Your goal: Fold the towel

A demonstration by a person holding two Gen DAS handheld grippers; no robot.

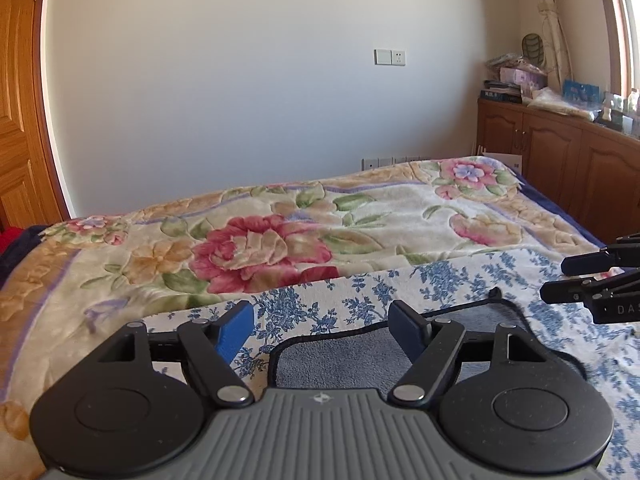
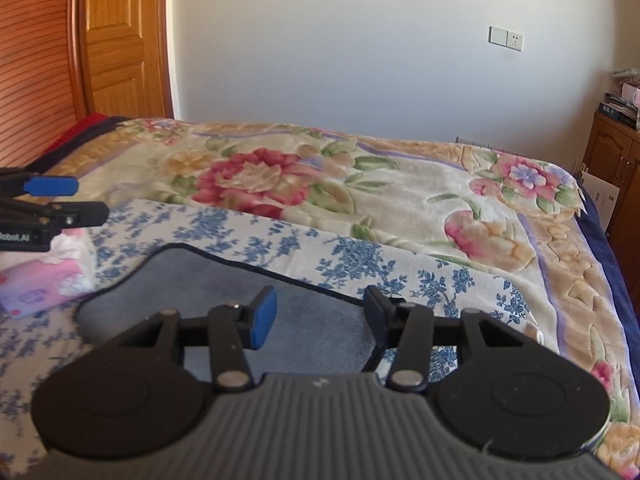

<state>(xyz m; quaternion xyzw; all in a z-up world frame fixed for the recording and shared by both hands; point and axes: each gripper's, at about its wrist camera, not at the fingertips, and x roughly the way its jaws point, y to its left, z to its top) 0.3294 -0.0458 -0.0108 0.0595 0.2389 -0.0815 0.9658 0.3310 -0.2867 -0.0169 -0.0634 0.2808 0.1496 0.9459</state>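
A grey-blue towel with a dark trim lies flat on a white cloth with blue flowers on the bed. In the right wrist view the towel spreads from the centre to the left. My left gripper is open and empty, just above the towel's far left part. My right gripper is open and empty, over the towel's right part. Each gripper also shows at the edge of the other view: the right gripper and the left gripper.
The bed carries a thick floral blanket. A pink tissue pack lies on the blue-flowered cloth left of the towel. A wooden cabinet with clutter on top stands at the right, a wooden door at the left.
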